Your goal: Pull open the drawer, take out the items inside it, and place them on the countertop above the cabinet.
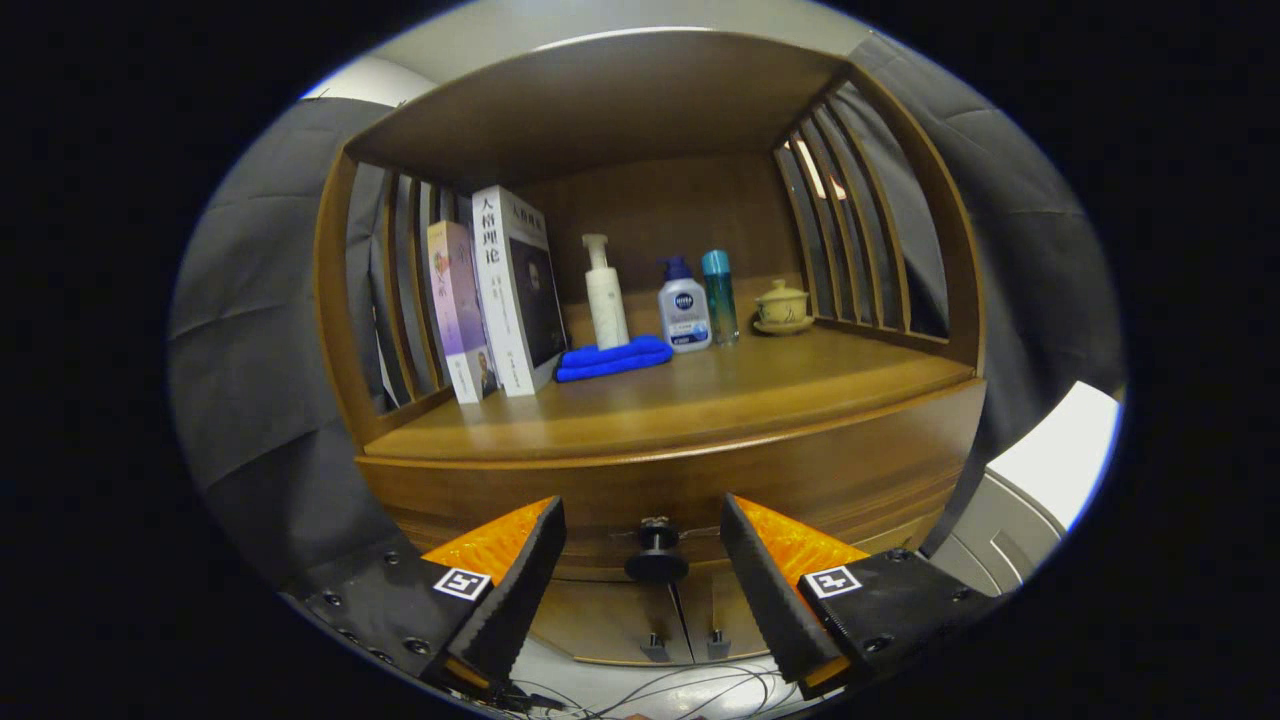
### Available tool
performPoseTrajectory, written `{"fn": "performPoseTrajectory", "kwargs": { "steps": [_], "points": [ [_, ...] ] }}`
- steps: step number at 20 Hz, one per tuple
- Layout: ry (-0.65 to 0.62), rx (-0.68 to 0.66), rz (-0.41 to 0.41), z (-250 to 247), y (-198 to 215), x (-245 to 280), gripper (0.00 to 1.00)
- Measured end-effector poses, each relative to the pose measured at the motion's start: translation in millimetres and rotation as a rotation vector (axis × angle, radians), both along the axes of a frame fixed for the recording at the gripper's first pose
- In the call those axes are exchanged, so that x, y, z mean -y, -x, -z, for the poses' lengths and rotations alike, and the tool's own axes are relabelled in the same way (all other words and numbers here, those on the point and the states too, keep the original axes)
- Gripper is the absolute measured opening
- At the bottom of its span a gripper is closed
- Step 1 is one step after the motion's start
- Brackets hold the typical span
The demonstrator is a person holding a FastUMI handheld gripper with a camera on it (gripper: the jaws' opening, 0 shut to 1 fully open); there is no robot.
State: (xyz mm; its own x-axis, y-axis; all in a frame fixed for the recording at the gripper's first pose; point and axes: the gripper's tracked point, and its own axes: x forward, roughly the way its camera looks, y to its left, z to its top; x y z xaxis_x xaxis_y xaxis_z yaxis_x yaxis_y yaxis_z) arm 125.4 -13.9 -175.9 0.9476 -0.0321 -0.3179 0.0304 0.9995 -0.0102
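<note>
Wooden drawer (700, 480) sits closed, its knob (657, 556) between the released tool's (642, 540) fingers.

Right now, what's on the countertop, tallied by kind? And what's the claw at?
Books: 2
Bottles: 3 (pump bottle, squat bottle, teal bottle)
Blue cloth: 1
Lidded cup on saucer: 1
Total: 7
Claw: open, drawer knob between its fingers, untouched.

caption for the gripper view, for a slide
Open gripper lines up on the shut drawer's knob, below the countertop.
</note>
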Motion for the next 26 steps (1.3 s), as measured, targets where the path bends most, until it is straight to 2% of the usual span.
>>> {"fn": "performPoseTrajectory", "kwargs": {
  "steps": [9,17,22,26],
  "points": [
    [0.021,-0.056,0.026,44.2,-18.2,13.0,0.98],
    [0.06,-0.069,0.019,59.3,-23.3,13.0,0.51],
    [0.03,-0.085,0.006,60.7,-23.6,11.9,0.34],
    [0.04,-0.083,-0.001,61.0,-21.7,11.7,0.34]
  ]
}}
